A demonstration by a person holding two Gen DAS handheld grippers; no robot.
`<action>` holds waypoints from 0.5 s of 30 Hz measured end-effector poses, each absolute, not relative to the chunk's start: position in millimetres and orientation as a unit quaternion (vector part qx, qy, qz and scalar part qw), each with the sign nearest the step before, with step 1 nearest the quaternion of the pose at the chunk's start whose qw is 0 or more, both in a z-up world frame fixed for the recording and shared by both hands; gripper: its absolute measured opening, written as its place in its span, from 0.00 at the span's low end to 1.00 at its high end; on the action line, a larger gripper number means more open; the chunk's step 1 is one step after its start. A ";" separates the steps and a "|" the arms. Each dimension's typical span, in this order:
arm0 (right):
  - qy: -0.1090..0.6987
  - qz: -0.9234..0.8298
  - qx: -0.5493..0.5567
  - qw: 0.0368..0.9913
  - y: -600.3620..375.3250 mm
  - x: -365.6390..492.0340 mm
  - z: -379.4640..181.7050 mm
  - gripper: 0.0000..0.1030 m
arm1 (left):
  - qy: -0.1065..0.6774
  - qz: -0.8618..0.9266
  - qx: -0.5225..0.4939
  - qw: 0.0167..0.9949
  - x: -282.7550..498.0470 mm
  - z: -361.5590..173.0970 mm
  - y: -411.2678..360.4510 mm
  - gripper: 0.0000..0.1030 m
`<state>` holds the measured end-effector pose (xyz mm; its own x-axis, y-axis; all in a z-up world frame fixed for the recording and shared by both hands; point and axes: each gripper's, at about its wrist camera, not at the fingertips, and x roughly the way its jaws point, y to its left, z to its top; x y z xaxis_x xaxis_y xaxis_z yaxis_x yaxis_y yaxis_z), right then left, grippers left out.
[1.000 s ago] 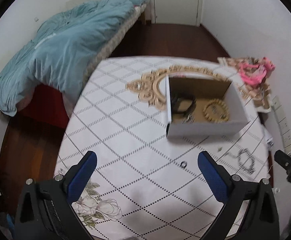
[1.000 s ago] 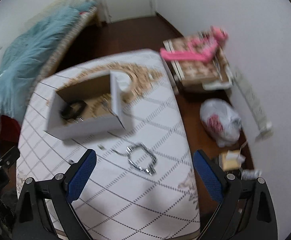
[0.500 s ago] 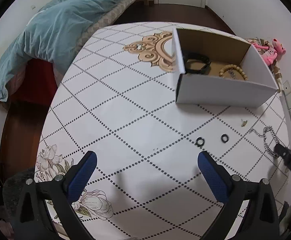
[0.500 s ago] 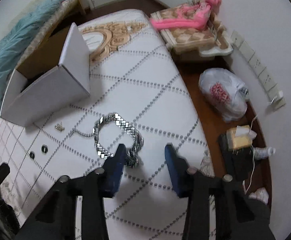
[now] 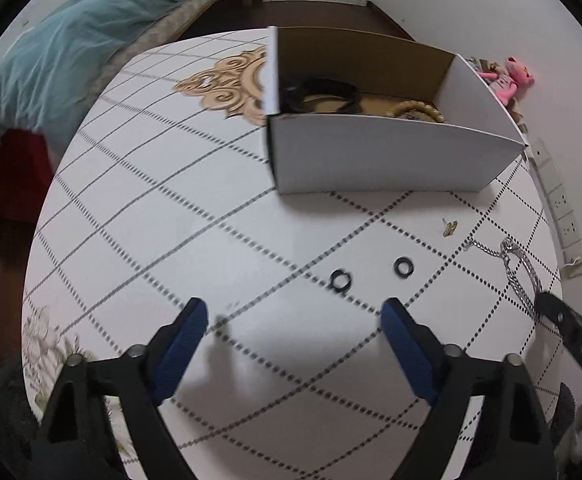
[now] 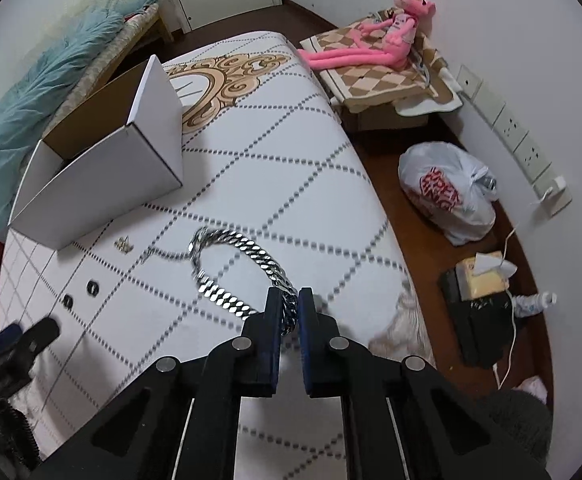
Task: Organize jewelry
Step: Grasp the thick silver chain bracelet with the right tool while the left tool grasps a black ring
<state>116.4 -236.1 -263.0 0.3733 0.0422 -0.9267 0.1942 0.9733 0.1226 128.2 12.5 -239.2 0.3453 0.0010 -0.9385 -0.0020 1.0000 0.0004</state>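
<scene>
The right claw (image 6: 289, 307) is pinching the near end of the silver chain bracelet (image 6: 233, 264) lying on the worktop (image 6: 291, 184). The left claw (image 5: 293, 320) is hovering wide apart, holding nothing, near two black rings (image 5: 340, 279). Farther off, the white box (image 5: 391, 156) is holding other jewelry.

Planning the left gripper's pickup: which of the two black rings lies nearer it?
The left black ring, nearer the left gripper; the other ring lies farther right.

Pink plush toy (image 6: 387, 36), plastic bag (image 6: 447, 192)

The right gripper (image 6: 289, 306) has its fingers pinched nearly together, while the left gripper (image 5: 293, 322) is spread wide.
</scene>
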 end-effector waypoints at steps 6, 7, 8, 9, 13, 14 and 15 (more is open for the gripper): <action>0.559 -0.046 0.108 0.821 -235.7 112.8 -262.9 0.08 | 0.574 -0.011 0.010 0.819 141.5 -247.5 2.8 0.42; 0.559 -0.046 0.107 0.821 -235.7 112.4 -263.0 0.08 | 0.573 -0.011 0.013 0.819 143.7 -248.3 2.1 0.36; 0.559 -0.046 0.106 0.821 -236.4 113.0 -263.1 0.08 | 0.568 -0.010 0.019 0.823 142.5 -247.5 0.0 0.31; 0.560 -0.045 0.106 0.821 -236.5 112.9 -263.1 0.08 | 0.567 -0.016 0.017 0.824 141.9 -246.9 -0.6 0.25; 0.561 -0.044 0.108 0.820 -236.8 116.0 -262.6 0.08 | 0.564 -0.021 0.012 0.826 139.7 -245.8 -0.7 0.10; 0.561 -0.043 0.108 0.820 -236.3 116.5 -262.1 0.08 | 0.563 -0.023 0.010 0.826 139.3 -245.5 -0.7 0.10; 0.560 -0.041 0.110 0.820 -235.9 116.4 -260.7 0.08 | 0.562 -0.024 0.007 0.827 137.8 -244.8 -1.4 0.10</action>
